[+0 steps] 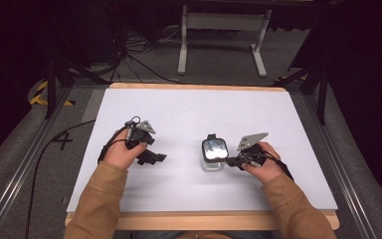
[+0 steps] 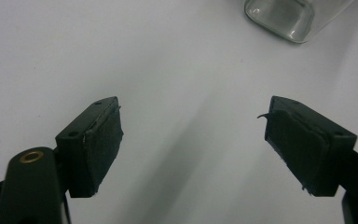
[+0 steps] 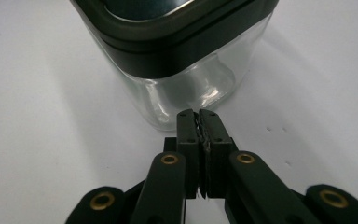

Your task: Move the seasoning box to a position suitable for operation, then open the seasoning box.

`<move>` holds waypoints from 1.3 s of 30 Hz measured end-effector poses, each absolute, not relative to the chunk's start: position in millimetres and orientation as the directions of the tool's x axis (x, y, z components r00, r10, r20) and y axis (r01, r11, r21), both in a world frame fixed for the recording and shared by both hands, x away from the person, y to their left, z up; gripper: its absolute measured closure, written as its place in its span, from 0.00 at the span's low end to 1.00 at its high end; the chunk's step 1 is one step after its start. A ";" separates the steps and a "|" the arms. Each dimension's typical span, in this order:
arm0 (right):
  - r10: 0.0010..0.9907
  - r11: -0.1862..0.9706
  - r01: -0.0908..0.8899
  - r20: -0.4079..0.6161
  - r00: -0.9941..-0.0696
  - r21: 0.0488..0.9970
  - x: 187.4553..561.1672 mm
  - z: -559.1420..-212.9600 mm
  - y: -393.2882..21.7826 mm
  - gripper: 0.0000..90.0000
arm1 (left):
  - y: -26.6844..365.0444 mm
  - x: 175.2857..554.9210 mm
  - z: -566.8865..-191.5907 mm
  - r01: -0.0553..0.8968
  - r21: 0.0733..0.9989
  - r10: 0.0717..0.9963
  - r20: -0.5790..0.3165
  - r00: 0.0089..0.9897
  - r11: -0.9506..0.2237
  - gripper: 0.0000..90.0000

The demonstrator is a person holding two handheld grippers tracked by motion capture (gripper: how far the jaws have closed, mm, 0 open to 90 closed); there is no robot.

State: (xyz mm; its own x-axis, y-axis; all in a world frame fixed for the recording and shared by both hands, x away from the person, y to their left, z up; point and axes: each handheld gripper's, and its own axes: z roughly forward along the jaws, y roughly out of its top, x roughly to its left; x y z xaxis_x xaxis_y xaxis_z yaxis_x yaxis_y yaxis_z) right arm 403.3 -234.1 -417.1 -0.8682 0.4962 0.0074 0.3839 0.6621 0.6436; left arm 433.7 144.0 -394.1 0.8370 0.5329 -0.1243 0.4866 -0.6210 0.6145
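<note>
Where right gripper (image 3: pixel 199 113) closes: jar (image 3: pixel 182 60) glass.

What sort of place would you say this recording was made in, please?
Probably a lab or studio set up for recording. A bare white table stands on grey carpet among dark metal framing, with loose cables on the floor behind. On it stands one glass jar.

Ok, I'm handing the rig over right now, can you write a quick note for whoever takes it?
Left gripper: open, empty, over bare table, left of the jar.
Right gripper: fingers shut together on nothing, tips right by the glass jar's side; contact unclear.
Jar: upright near mid-table, dark lid on, looks empty.
Done: nothing visibly.
Left: probably grasp the jar and work the lid.
</note>
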 end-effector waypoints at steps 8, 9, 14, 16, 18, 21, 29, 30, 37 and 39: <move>0.490 0.668 0.380 0.007 -0.872 0.640 401.7 -418.9 -230.6 0.98 | 142.8 434.5 -394.2 0.487 0.617 0.532 -0.128 0.837 -0.618 0.21; 0.491 0.665 0.381 0.009 -0.871 0.642 401.2 -419.2 -230.5 0.98 | 141.9 435.3 -394.6 0.486 0.618 0.530 -0.130 0.838 -0.618 0.21; 0.493 0.656 0.386 0.019 -0.870 0.648 400.2 -420.0 -232.2 0.96 | 139.5 436.2 -393.4 0.484 0.618 0.525 -0.133 0.841 -0.619 0.21; 0.498 0.653 0.388 0.018 -0.867 0.650 399.9 -419.0 -233.8 0.96 | 138.8 436.1 -392.4 0.485 0.619 0.526 -0.134 0.840 -0.618 0.21; 0.518 0.638 0.397 0.014 -0.855 0.659 399.4 -415.2 -240.0 0.95 | 137.0 436.5 -391.2 0.485 0.628 0.523 -0.142 0.840 -0.609 0.21; 0.552 0.607 0.412 0.011 -0.834 0.680 398.9 -408.7 -253.4 0.95 | 131.6 436.8 -386.4 0.489 0.667 0.530 -0.162 0.832 -0.563 0.21; 0.605 0.564 0.445 0.018 -0.796 0.695 392.9 -406.0 -275.7 0.94 | 112.1 439.2 -366.9 0.451 0.723 0.520 -0.149 0.841 -0.523 0.32; 0.605 0.564 0.445 0.018 -0.796 0.695 392.9 -406.0 -275.7 0.94 | 112.1 439.2 -366.9 0.451 0.723 0.520 -0.149 0.841 -0.523 0.35; 0.629 0.555 0.468 0.021 -0.777 0.688 384.1 -409.7 -284.9 0.93 | 97.5 443.9 -354.0 0.419 0.792 0.477 -0.187 0.859 -0.444 0.50; 0.640 0.550 0.480 0.024 -0.768 0.684 381.7 -411.8 -288.2 0.93 | 88.6 447.0 -353.4 0.405 0.819 0.470 -0.194 0.861 -0.405 0.56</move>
